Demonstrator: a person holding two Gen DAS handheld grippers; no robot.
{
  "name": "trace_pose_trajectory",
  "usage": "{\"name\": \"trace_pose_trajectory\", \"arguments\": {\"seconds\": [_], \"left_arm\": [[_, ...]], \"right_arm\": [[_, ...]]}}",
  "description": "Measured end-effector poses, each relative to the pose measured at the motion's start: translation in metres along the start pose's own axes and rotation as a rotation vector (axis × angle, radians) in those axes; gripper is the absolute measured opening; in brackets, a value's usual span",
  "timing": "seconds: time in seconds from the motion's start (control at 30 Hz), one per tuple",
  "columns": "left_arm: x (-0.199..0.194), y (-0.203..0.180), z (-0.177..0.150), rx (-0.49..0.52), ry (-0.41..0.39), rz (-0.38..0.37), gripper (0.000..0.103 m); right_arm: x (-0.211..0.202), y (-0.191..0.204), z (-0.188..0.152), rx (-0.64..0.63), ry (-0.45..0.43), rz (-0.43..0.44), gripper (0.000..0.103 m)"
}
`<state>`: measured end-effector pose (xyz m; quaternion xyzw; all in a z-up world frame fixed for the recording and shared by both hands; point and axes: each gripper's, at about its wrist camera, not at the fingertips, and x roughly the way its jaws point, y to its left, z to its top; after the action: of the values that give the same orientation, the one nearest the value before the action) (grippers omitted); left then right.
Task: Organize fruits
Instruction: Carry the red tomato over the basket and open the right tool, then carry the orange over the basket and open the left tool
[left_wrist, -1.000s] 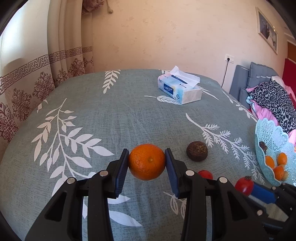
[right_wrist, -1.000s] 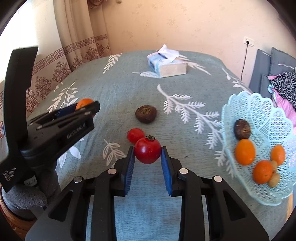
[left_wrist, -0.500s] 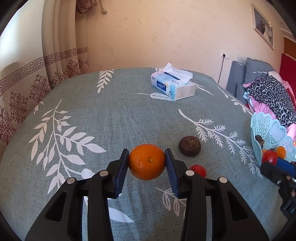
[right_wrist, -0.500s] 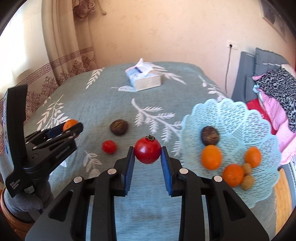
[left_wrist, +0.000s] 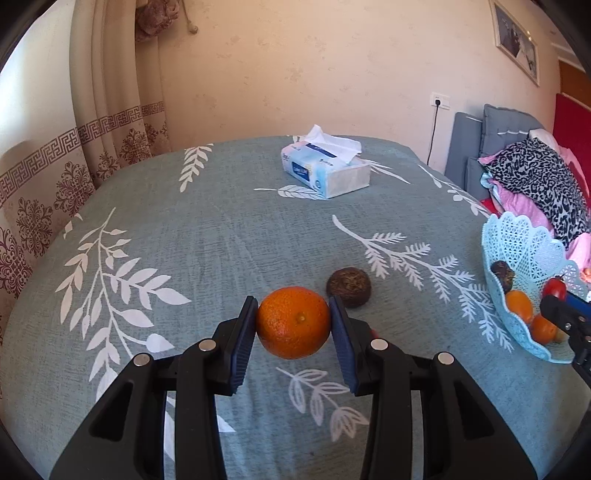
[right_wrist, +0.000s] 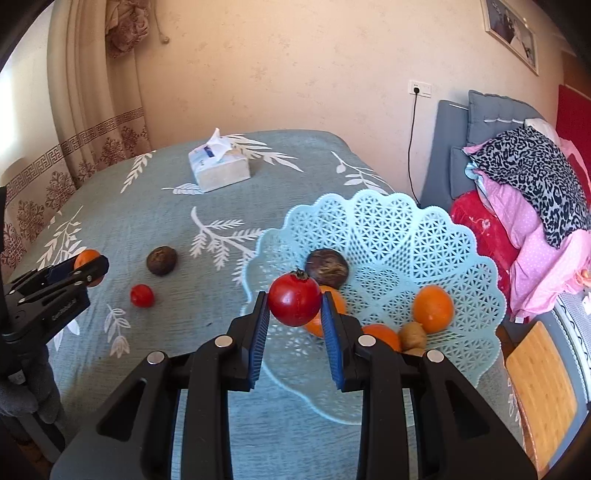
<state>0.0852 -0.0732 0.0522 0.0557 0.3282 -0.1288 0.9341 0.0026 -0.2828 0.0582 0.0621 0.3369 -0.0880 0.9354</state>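
The left claw (left_wrist: 293, 323) pinches an orange (left_wrist: 293, 322) above the leaf-patterned surface (left_wrist: 207, 236), near a dark brown fruit (left_wrist: 348, 287). The right claw (right_wrist: 294, 306) pinches a red tomato (right_wrist: 294, 303) over the near edge of the pale blue basket (right_wrist: 399, 229), which holds oranges and another brown fruit. A small tomato (right_wrist: 142, 295) lies on the cloth.

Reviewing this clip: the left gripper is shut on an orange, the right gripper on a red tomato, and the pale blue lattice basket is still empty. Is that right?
Not quite. The pale blue lattice basket is not empty: the right wrist view shows oranges and a dark brown fruit in it. The rest holds: left gripper shut on the orange, right gripper on the red tomato.
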Motion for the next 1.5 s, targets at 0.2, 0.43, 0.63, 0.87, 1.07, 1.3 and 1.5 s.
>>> {"name": "trace_pose_trajectory", "arguments": {"seconds": [0.2,0.43,0.63,0.87,1.07,1.3,1.5], "left_arm": [[-0.004,-0.028,0.005,0.037,-0.004,-0.023,0.040],[-0.011,-0.063,0.017,0.079,-0.021,-0.069,0.040],[-0.011,-0.090,0.029,0.114,-0.031,-0.106,0.040],[-0.007,-0.116,0.039,0.135,-0.020,-0.181,0.040],[0.000,-0.138,0.039,0.152,0.006,-0.253,0.040],[0.005,-0.162,0.034,0.184,0.027,-0.317,0.040],[0.003,-0.170,0.033,0.191,0.020,-0.338,0.045]], "right_arm": [[0.008,-0.016,-0.003,0.017,-0.002,-0.026,0.030],[0.005,-0.029,-0.002,0.031,-0.037,-0.046,0.041],[0.004,-0.038,-0.003,0.047,-0.038,-0.049,0.041],[0.002,-0.049,-0.001,0.063,-0.048,-0.073,0.041],[-0.002,-0.067,0.002,0.111,-0.061,-0.099,0.041],[-0.003,-0.079,0.005,0.137,-0.067,-0.113,0.041],[-0.004,-0.083,0.005,0.149,-0.071,-0.121,0.041]]}}
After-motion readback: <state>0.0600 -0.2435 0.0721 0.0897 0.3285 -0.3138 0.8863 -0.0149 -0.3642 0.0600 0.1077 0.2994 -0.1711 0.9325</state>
